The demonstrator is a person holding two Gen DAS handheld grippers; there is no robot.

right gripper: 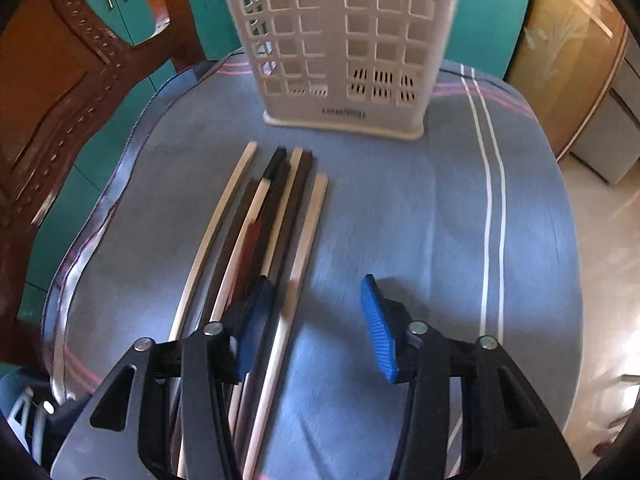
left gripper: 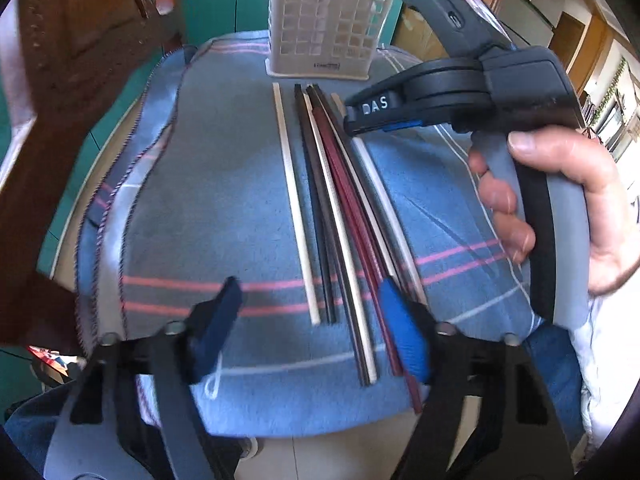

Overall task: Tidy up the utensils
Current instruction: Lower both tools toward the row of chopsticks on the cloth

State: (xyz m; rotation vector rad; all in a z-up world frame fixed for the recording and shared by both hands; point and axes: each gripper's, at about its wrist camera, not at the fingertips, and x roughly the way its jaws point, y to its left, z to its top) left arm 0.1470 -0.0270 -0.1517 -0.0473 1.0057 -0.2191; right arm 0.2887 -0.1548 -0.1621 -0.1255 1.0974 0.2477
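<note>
Several chopsticks (left gripper: pixel 340 208), cream, black and dark red, lie side by side on a blue striped cloth (left gripper: pixel 208 200), pointing toward a white lattice utensil basket (left gripper: pixel 328 20). One cream chopstick (left gripper: pixel 294 200) lies a little apart on the left. My left gripper (left gripper: pixel 310 328) is open above their near ends, straddling most of them without touching. My right gripper (left gripper: pixel 352 122), held by a hand (left gripper: pixel 568 200), hangs over the far ends. In the right wrist view it (right gripper: pixel 318 320) is open, the rightmost cream chopstick (right gripper: pixel 304 248) lying below between its fingers; the basket (right gripper: pixel 340 40) stands just behind.
The cloth (right gripper: pixel 400 220) covers a small rounded table and hangs over its edges. A dark wooden chair (left gripper: pixel 60 100) stands close on the left. Teal cabinet doors (right gripper: pixel 116 4) are behind, and a wooden cabinet (right gripper: pixel 560 60) is to the right.
</note>
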